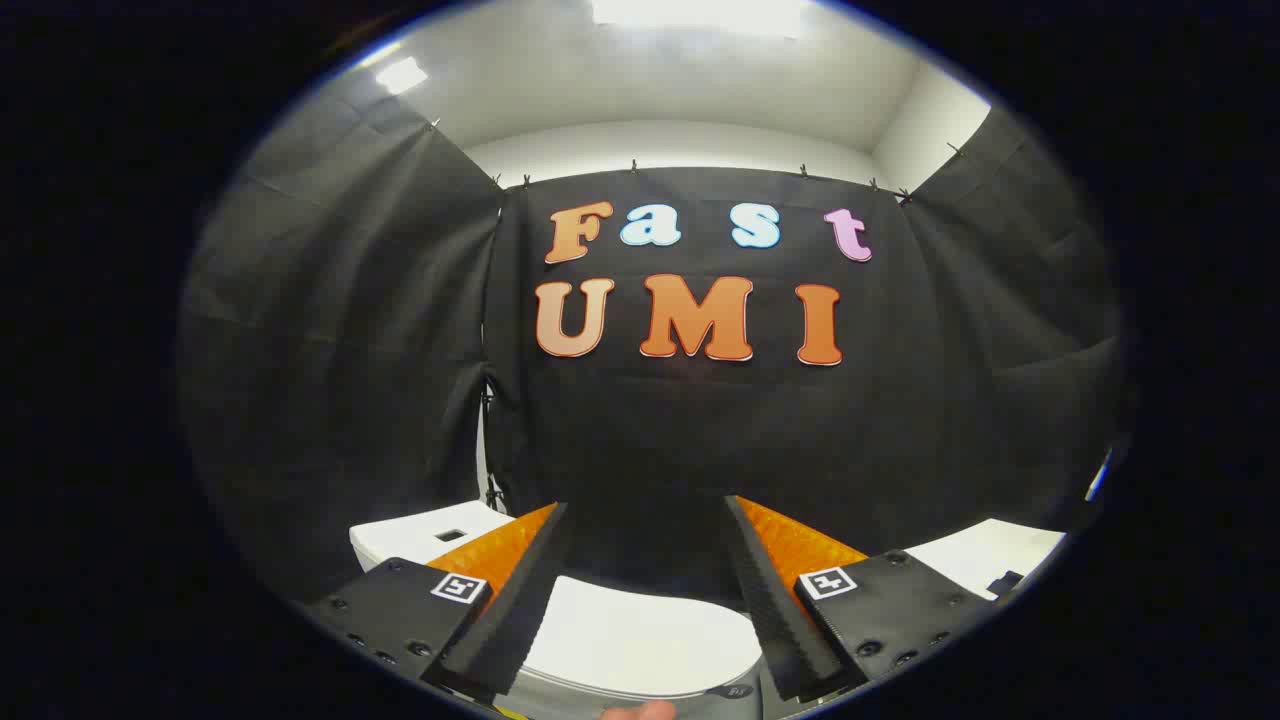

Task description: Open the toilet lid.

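Gripper (pixel 645 520) jaws open, empty, held above toilet. Closed white toilet lid (pixel 640 640) lies below, between the jaws. White cistern (pixel 430 535) far left, against black cloth wall (pixel 330 380).

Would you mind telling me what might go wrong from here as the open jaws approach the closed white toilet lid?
1. The smooth, glossy white toilet lid lies flat and closed below the open gripper; the jaws touch nothing yet, and could slip off its rounded front edge.
2. The jaws point level at the black cloth wall, not down at the lid, so a straight push may miss the rim.
3. The white cistern sits close behind; a fast lift could bang the lid against it.
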The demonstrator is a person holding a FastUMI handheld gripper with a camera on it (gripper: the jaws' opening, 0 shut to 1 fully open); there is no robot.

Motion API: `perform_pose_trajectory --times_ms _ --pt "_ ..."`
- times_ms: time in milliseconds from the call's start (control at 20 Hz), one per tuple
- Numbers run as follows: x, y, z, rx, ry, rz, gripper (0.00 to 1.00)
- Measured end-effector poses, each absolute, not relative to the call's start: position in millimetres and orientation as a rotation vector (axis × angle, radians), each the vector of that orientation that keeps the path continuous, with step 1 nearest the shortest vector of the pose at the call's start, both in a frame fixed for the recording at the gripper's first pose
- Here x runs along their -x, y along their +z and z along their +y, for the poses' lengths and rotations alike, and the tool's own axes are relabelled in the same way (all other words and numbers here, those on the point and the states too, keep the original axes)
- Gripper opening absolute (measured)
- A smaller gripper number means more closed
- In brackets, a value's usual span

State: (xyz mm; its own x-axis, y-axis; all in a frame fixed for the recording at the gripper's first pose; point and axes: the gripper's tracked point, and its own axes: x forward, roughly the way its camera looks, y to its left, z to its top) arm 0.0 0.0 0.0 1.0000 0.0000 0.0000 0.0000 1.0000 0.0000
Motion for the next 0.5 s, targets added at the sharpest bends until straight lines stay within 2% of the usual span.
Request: perform_pose_trajectory --times_ms 500 --pt "-0.3 -1.2 3.7 -0.005 0.016 0.008 0.98"
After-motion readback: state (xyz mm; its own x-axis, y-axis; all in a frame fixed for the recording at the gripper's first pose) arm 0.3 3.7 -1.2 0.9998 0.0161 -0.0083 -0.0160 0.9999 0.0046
